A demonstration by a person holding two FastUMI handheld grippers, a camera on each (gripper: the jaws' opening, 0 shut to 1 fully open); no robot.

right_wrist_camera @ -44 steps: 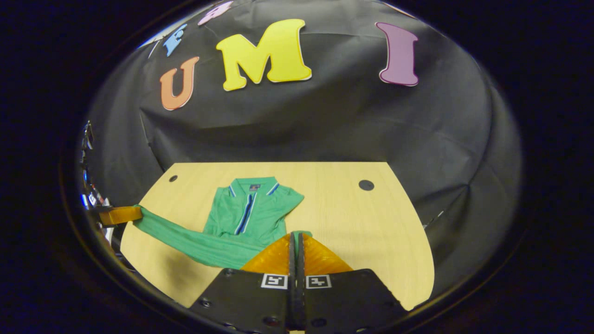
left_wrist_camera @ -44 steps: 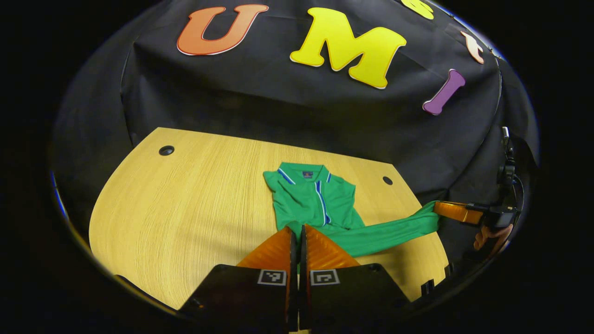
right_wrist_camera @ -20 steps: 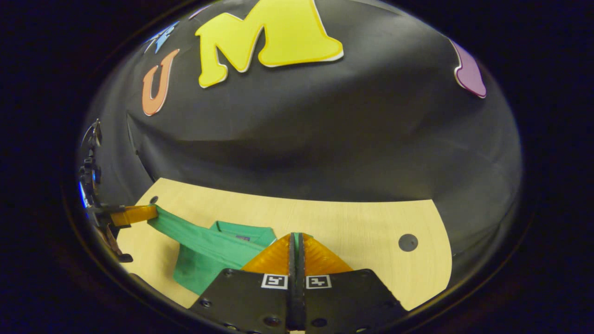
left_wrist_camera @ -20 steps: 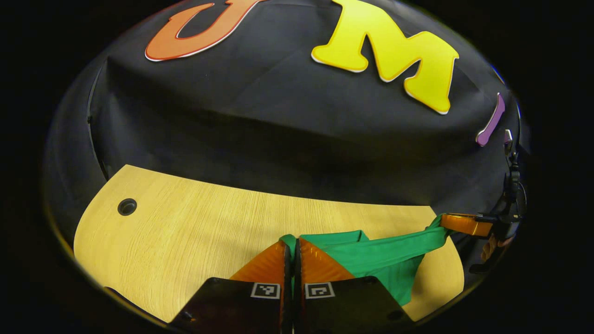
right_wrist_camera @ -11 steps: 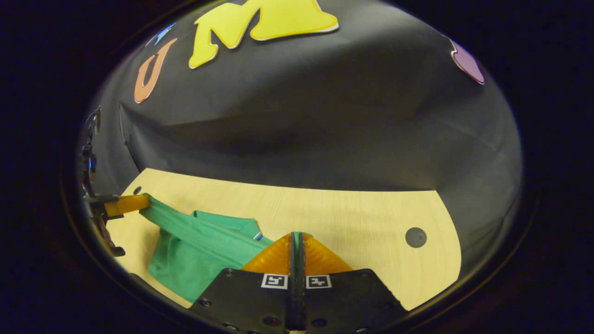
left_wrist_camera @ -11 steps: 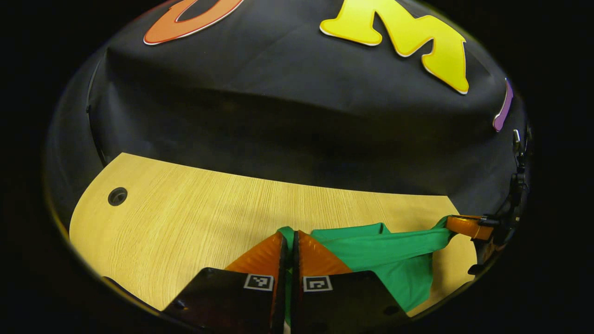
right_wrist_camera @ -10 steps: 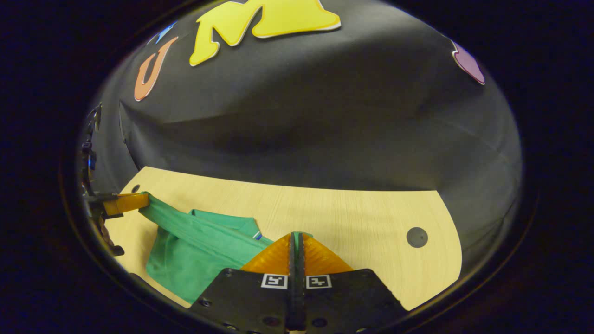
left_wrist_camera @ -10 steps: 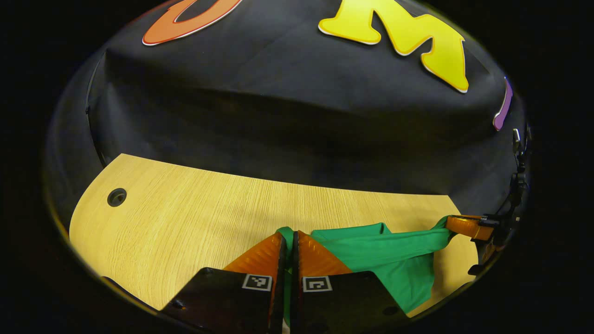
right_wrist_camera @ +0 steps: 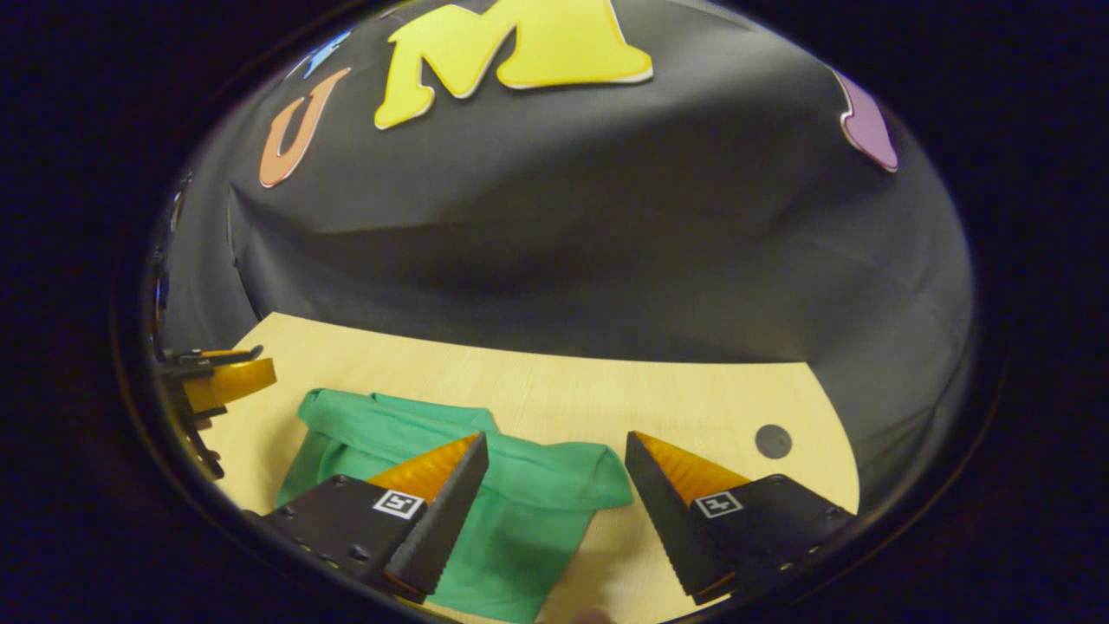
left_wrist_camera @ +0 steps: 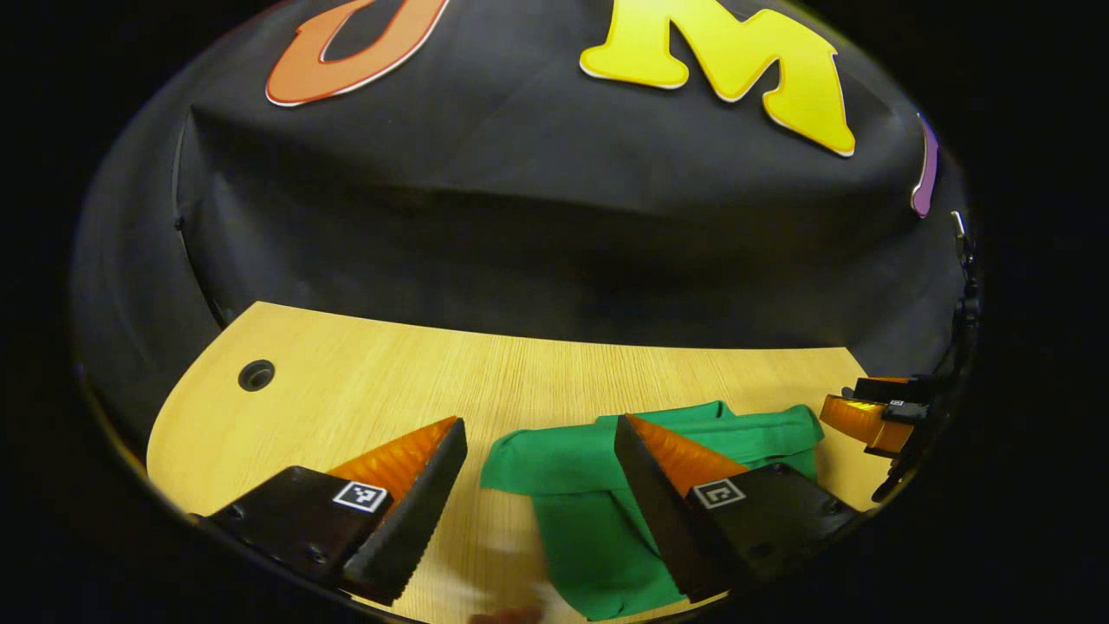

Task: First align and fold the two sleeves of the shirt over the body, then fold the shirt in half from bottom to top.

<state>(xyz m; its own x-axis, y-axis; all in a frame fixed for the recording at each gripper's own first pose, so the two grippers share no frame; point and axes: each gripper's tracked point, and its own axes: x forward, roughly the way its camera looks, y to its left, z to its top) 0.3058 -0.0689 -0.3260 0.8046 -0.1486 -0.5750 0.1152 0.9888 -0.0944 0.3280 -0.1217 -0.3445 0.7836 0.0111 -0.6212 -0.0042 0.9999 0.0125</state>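
Alongside shirt (left_wrist_camera: 598, 485) — left gripper's (left_wrist_camera: 539, 433) table hole (left_wrist_camera: 256, 375)

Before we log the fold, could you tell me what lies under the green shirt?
The shirt lies folded on the wooden table; its lower layers are covered.

A pale wooden desk (left_wrist_camera: 364, 381) with fine straight grain fills the lower part of both views, its far corners rounded. A round dark cable hole (left_wrist_camera: 256, 375) sits near one far corner, another hole (right_wrist_camera: 773, 441) near the other. Black cloth (left_wrist_camera: 537, 225), creased and sagging, hangs as the wall just behind the desk. Light falls from above.
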